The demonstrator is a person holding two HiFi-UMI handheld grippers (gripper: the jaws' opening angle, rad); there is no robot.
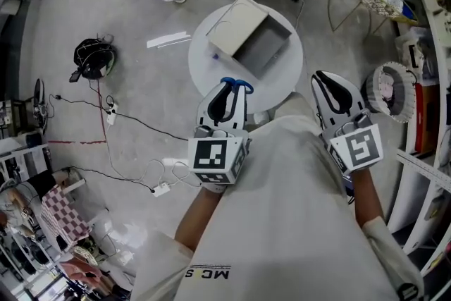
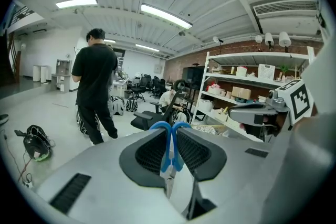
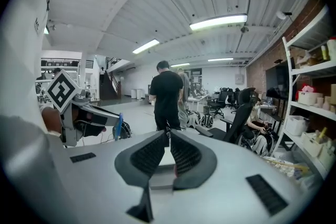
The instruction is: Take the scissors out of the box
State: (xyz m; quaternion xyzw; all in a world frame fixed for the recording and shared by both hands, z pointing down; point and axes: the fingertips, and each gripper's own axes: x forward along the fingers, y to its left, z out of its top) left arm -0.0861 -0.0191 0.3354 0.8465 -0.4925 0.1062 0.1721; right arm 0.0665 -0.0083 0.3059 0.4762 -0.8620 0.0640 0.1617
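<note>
Just short of the round table [image 1: 285,81], clear of the open box [image 1: 276,56], the scissors [image 1: 237,85] are pinched by their blue handles in the L gripper [image 1: 227,96], blades twd the wrist. R gripper [image 1: 335,91] is narrowly apart, empty. Pinch should be held firm & level; a bare spot is best picked for set-down.

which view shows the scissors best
Left gripper view: the scissors are clamped between the left gripper's jaws, blue handles and metal both visible. Head view shows only the handle loops past the jaw tips; right gripper view, just a blue sliver.
</note>
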